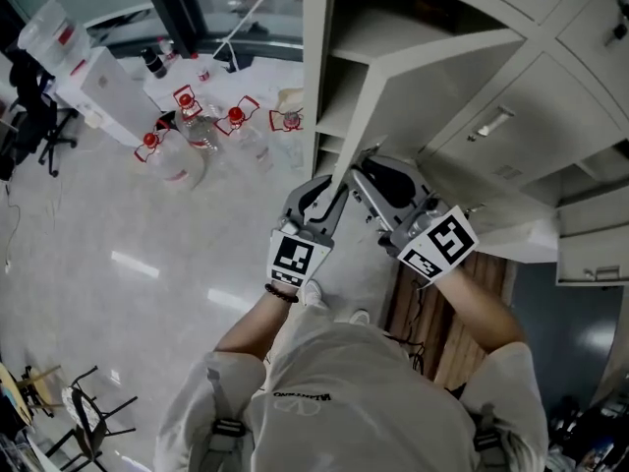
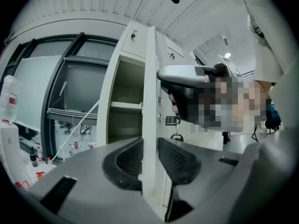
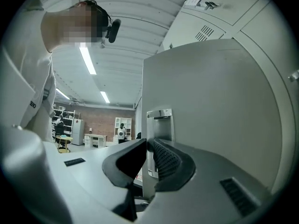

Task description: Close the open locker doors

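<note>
While the door (image 1: 366, 106) of the locker (image 1: 550, 57) hangs wide open, no closing is done yet. Both arms reach forward to its near edge. The left gripper (image 2: 150, 149) pinches that edge between its jaws. The right gripper (image 3: 148, 158) pinches it by the metal latch (image 3: 160, 120).

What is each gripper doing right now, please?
Left gripper: closed on the edge of the locker door.
Right gripper: closed on the same door, at its metal handle.
</note>
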A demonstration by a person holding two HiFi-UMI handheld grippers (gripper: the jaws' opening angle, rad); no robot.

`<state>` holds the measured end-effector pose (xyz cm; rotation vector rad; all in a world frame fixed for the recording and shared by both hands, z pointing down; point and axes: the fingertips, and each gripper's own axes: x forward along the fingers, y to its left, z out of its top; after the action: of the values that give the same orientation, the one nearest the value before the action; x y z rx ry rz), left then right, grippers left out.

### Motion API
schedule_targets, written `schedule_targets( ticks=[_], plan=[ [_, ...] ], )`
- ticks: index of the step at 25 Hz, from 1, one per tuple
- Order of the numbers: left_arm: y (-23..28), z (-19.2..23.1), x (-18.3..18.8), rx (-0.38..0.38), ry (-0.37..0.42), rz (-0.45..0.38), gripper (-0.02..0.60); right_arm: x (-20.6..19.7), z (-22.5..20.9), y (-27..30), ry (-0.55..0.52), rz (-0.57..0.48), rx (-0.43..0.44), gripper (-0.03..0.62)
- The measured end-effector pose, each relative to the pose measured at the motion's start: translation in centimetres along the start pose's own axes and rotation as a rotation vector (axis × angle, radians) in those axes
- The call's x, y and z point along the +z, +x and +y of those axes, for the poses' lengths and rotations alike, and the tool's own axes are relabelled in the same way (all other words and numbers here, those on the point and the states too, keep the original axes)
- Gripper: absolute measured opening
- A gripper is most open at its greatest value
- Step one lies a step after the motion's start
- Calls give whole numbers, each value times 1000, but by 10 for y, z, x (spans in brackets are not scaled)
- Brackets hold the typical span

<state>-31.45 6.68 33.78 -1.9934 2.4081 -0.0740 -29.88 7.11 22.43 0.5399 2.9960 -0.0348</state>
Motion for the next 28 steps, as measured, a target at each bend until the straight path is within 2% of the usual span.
schedule_targets(
  ticks=[3, 7, 9, 11, 15, 23, 28],
  plan=[
    [2, 16, 1, 8, -10, -5, 95, 1, -7, 14, 0, 3, -13, 51],
    [-7, 44, -1, 101, -10, -19, 93, 0, -20, 34, -11, 5, -46, 46],
    [-11, 53, -2, 125, 0, -33, 67, -1, -30, 44, -17, 7, -61, 44],
    [-8, 55, -1, 105, 22, -44, 29, -2, -40, 54, -14, 8, -77, 41],
    [14, 58, 2, 63, 73, -56, 5, -3, -60, 74, -14, 4, -138, 36],
    [61, 101, -8, 106, 28, -33, 5, -5, -89, 100, -32, -5, -263, 31],
    [82, 117, -13, 120, 43, -38, 5, -6, -109, 109, -37, -15, -335, 29]
  ],
)
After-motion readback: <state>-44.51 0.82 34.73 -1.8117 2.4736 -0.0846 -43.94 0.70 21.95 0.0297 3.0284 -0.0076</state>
